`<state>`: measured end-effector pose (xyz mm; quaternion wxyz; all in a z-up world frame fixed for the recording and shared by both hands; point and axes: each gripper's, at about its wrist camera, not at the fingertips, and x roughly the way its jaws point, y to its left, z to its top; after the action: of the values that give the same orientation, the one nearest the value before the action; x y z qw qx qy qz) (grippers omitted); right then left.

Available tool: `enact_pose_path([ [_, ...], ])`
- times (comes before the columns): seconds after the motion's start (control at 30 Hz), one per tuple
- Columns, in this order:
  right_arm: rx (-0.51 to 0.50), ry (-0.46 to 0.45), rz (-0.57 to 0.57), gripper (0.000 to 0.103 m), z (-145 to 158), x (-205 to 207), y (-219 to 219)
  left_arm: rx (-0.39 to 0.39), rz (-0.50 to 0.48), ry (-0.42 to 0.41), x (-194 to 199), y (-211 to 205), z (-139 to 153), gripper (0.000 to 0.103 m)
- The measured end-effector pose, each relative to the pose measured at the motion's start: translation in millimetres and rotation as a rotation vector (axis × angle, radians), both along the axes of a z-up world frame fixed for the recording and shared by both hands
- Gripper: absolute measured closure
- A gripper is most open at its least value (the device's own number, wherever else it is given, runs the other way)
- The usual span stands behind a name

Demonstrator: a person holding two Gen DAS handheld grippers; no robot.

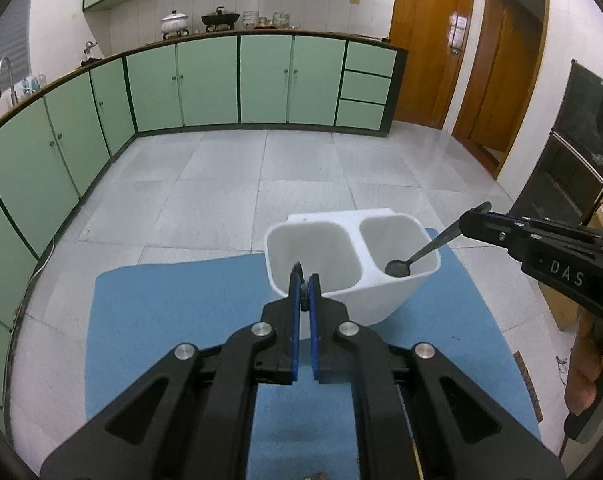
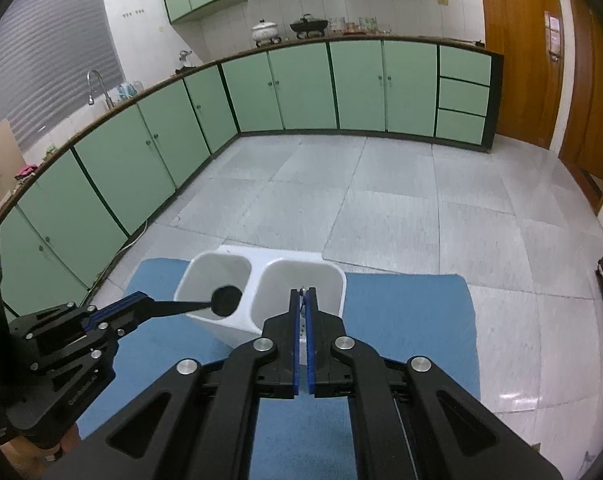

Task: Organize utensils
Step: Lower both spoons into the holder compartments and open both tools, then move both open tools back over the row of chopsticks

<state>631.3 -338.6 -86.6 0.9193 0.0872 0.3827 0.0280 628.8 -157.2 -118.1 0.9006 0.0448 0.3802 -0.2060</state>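
White two-cup holder [image 1: 385, 300]; both jaws clenched, left on black ladle [image 2: 225, 301], right on metal spoon [image 1: 399, 267].

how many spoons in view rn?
2. A black spoon, held by the left gripper, over the holder's left compartment; a metal spoon, held by the right gripper, over the right compartment.
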Motion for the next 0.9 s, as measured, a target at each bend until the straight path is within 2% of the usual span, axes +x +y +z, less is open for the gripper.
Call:
enact_pose_path([
  [0.13,0.011,0.003,-0.018,0.094,0.8,-4.1,-2.6,0.000,0.010,-0.004,-2.9,5.1,2.5,0.094],
  [0.23,0.008,-0.012,-0.018,0.094,8.5,-13.2,-3.9,-0.008,0.013,-0.017,-10.5,8.7,12.0,0.089],
  [0.3,0.008,-0.027,-0.018,0.094,14.8,-22.0,-4.3,-0.012,0.017,-0.034,-19.4,14.0,21.8,0.081],
  [0.4,0.009,-0.054,-0.015,0.094,25.6,-42.0,-3.8,-0.009,0.013,-0.072,-37.7,24.2,38.1,0.075],
  [0.63,-0.008,-0.130,0.010,0.094,40.1,-117.0,4.4,-0.033,0.001,-0.129,-105.0,52.7,61.1,0.063],
  [0.7,-0.014,-0.149,0.013,0.090,41.2,-138.6,8.1,-0.033,0.003,-0.145,-128.1,57.2,61.9,0.056],
  [0.9,-0.002,-0.186,0.006,0.080,33.8,-214.7,17.1,-0.067,0.035,-0.147,-192.3,79.4,57.8,0.046],
])
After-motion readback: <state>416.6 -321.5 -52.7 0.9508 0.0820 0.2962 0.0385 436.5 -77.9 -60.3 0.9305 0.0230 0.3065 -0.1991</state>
